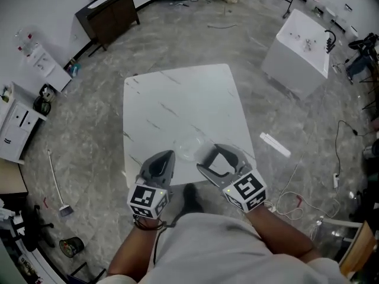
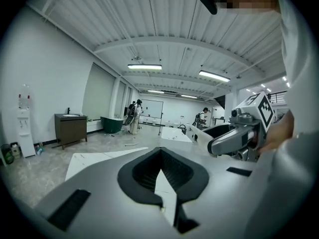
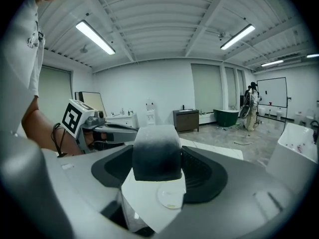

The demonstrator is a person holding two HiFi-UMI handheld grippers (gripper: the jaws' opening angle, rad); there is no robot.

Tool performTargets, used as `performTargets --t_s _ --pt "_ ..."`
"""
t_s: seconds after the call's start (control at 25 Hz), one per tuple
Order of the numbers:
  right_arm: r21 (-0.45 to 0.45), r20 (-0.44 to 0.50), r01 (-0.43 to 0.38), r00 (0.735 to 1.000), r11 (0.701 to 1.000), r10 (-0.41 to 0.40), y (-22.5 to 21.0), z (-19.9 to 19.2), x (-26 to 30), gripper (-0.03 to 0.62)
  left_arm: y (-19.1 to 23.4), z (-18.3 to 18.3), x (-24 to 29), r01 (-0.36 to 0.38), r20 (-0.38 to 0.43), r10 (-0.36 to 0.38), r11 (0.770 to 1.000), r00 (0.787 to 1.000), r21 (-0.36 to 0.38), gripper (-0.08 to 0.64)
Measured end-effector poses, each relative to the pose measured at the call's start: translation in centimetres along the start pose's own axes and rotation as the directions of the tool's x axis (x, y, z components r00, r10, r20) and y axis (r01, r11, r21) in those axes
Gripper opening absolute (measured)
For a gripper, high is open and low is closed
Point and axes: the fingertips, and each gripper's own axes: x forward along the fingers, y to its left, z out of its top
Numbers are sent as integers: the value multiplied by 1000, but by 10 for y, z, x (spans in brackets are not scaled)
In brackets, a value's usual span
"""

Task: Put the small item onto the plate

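Note:
A small clear plate [image 1: 190, 148] lies on the white marble table [image 1: 177, 105] near its front edge, between my two grippers. The right gripper [image 1: 218, 158] is just right of the plate and is shut on the small item [image 3: 156, 151], a rounded whitish-grey piece that fills its jaws. In the right gripper view the plate [image 3: 169, 197] shows as a pale disc below the item. My left gripper [image 1: 166, 158] hovers just left of the plate, shut, with nothing held; only the table shows through the opening of the left gripper [image 2: 160, 183].
A white box-shaped unit [image 1: 299, 46] stands on the floor at back right and a dark wooden cabinet [image 1: 109, 13] at back left. Cables [image 1: 290, 197] trail on the floor to the right. People stand far off across the room [image 2: 134, 116].

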Motion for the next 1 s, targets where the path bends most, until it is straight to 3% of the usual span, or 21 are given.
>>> performTargets --t_s 0.4,0.68,1.0 --pt "65 -208 20 978 998 -6 -60 -72 128 290 89 -59 86 69 -122 -76 996 990 -59 5" --pt "101 -347 27 938 995 10 -79 -145 180 290 119 -111 121 95 -205 -118 988 972 -121 5" --pt "59 -485 10 874 998 20 -87 -220 232 290 141 -141 135 98 -244 -135 982 960 -159 5"
